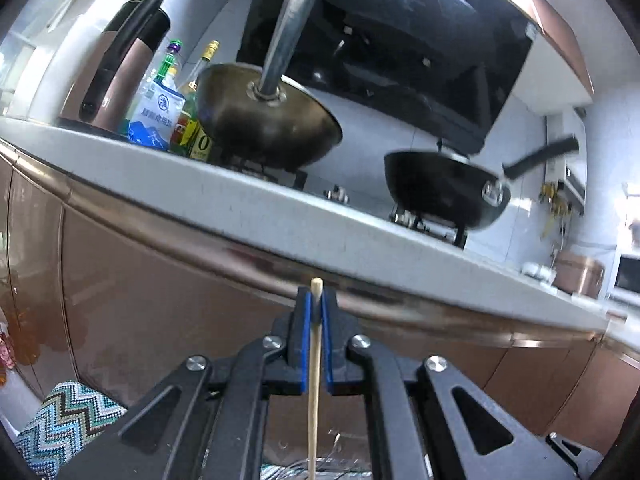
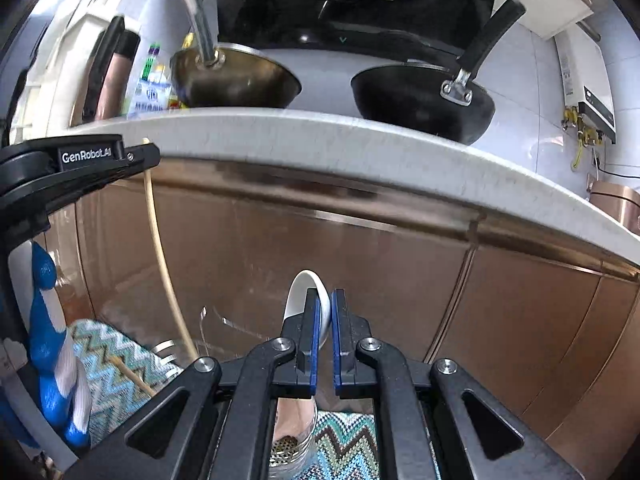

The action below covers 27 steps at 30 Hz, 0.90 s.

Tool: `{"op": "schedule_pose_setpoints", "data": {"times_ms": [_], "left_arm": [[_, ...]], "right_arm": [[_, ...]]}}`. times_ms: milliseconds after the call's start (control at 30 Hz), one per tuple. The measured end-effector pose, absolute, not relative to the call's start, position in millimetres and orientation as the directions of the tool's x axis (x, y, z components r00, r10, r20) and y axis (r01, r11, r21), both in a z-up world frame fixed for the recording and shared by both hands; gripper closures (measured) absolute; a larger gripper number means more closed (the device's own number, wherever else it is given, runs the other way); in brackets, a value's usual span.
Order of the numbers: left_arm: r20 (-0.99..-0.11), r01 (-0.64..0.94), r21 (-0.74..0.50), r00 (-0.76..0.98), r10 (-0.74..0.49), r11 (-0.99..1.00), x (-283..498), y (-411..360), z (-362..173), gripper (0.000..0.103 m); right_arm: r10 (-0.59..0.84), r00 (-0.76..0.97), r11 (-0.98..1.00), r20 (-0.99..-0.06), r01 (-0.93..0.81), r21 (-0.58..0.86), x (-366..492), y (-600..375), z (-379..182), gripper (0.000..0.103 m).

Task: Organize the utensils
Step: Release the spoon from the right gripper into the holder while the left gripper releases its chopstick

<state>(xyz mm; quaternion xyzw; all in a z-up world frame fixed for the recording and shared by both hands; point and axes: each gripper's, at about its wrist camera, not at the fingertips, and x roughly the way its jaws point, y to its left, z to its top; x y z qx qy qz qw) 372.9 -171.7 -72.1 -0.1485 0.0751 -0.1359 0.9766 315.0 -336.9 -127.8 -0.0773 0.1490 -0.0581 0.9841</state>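
My left gripper point(image 1: 316, 300) is shut on a pale wooden chopstick point(image 1: 315, 380); the stick runs between the blue pads point(image 1: 306, 312) and its tip pokes out just past them. The right wrist view shows the same gripper point(image 2: 140, 154) at the left, with the chopstick point(image 2: 160, 248) hanging down from it. My right gripper point(image 2: 326, 312) is shut on a white ceramic spoon point(image 2: 298, 296), whose bowl sticks out beyond and to the left of the fingertips. Both grippers point at the brown cabinet fronts below the counter's edge.
A white countertop point(image 2: 360, 140) carries a steel wok point(image 2: 236, 80), a black pan point(image 2: 420, 100), bottles point(image 1: 176, 92) and a pink kettle point(image 1: 116, 68). Below lie a chevron cloth point(image 2: 108, 360) with another stick point(image 2: 132, 376), a glass jar point(image 2: 294, 440) and clear glassware point(image 2: 208, 320). A blue-and-white gloved hand point(image 2: 52, 340) is at the left.
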Motion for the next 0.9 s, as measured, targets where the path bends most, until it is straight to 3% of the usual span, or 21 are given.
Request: {"op": "schedule_pose_setpoints", "data": {"times_ms": [200,333,400,467,500,900], "left_arm": [[-0.163,0.288,-0.278,0.926,-0.341,0.916,368,-180,-91,0.098],[-0.184,0.310,-0.249,0.915,-0.359,0.917,357,-179,-88,0.095],[-0.183,0.319,-0.247,0.912,-0.367,0.915,350,-173,-78,0.088],[-0.168,0.318,-0.251,0.916,-0.365,0.914,340,-163,-62,0.066],[-0.152,0.312,-0.251,0.922,-0.356,0.916,333,-156,-51,0.063],[-0.059,0.224,-0.122,0.971,-0.232,0.967,222,-82,53,0.056]], "right_arm": [[-0.097,0.938,0.986,-0.334,0.047,-0.157,317,-329,-154,0.095],[-0.089,0.943,0.990,-0.321,0.048,-0.133,308,-328,-148,0.077],[-0.093,0.950,0.991,-0.297,0.058,-0.123,299,-330,-136,0.075],[-0.101,0.958,0.990,-0.269,0.070,-0.123,287,-332,-121,0.074],[-0.104,0.961,0.990,-0.257,0.074,-0.124,281,-332,-113,0.074],[-0.069,0.990,0.992,-0.122,0.056,-0.112,176,-321,-9,0.070]]}}
